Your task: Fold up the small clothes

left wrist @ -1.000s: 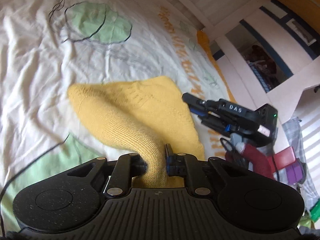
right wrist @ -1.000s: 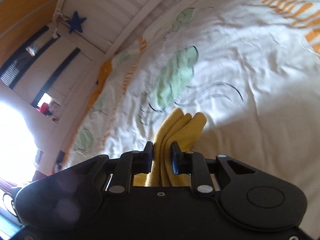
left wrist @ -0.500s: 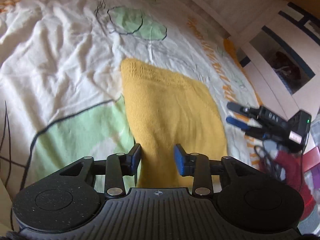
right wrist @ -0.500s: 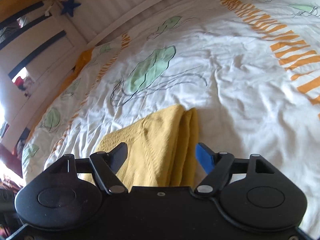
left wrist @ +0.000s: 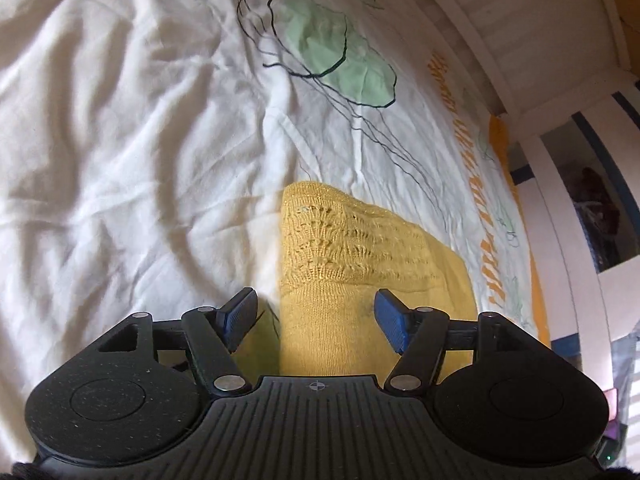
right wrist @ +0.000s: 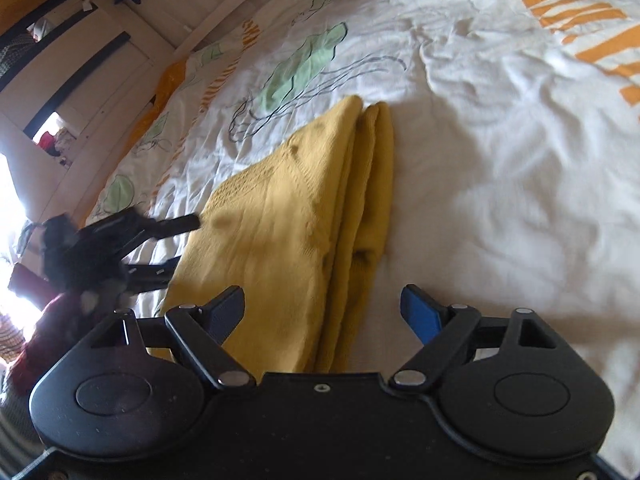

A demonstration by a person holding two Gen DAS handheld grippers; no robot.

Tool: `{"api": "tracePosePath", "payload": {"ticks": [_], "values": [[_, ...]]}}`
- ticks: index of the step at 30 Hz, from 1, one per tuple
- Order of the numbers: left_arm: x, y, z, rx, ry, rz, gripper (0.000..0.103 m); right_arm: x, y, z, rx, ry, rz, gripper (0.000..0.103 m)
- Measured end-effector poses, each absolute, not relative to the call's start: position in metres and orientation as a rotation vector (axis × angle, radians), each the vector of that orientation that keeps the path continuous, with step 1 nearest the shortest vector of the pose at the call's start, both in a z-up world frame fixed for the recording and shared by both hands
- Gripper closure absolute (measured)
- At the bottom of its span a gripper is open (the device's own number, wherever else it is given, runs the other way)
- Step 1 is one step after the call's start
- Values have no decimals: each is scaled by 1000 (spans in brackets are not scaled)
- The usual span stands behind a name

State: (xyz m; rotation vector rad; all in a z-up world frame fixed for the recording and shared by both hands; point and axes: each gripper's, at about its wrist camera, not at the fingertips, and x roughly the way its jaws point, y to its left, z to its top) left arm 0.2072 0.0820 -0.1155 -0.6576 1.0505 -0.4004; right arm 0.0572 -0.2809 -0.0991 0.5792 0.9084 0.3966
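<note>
A yellow knitted garment [left wrist: 352, 264] lies folded flat on the white bedspread [left wrist: 120, 160], its lace-patterned edge facing away. My left gripper [left wrist: 316, 316] hovers over its near end with jaws opening; the knit lies below the gap and the pads do not press it. In the right wrist view the same yellow garment [right wrist: 288, 216] shows stacked folds along its right side. My right gripper [right wrist: 324, 312] is over the garment's near end, jaws opening wide, pads clear of the cloth. The left gripper [right wrist: 168, 244] appears there at the garment's left edge.
The bedspread [right wrist: 500, 160] carries green jellyfish prints [left wrist: 340, 56] and orange stripes [right wrist: 592, 20]. A white slatted bed frame [left wrist: 532, 32] borders the far side. A dark red sleeve [right wrist: 40, 328] shows at the left of the right wrist view.
Both grippers let go of the yellow garment and spread their jaws. The garment went from hanging bunched in both grips to lying folded flat on the bedspread. Both hands sank.
</note>
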Motion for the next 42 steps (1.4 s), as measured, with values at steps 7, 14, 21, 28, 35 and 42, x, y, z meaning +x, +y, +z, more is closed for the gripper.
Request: {"api": "tracePosePath", "payload": {"ticks": [7, 14, 21, 28, 35, 42], "values": [[239, 61, -123, -714, 1050, -481, 74, 55, -268, -104, 609, 920, 451, 14], [232, 22, -78, -315, 918, -518, 77, 46, -256, -91, 491, 943, 433, 82], [236, 31, -98, -320, 969, -384, 57, 43, -250, -99, 461, 939, 365, 72], [211, 58, -73, -244, 892, -246, 34, 25, -256, -90, 396, 920, 290, 34], [154, 63, -37, -102, 806, -161, 21, 13, -248, -68, 306, 857, 221, 2], [93, 55, -14, -86, 755, -127, 1, 1, -230, -47, 237, 785, 202, 0]]}}
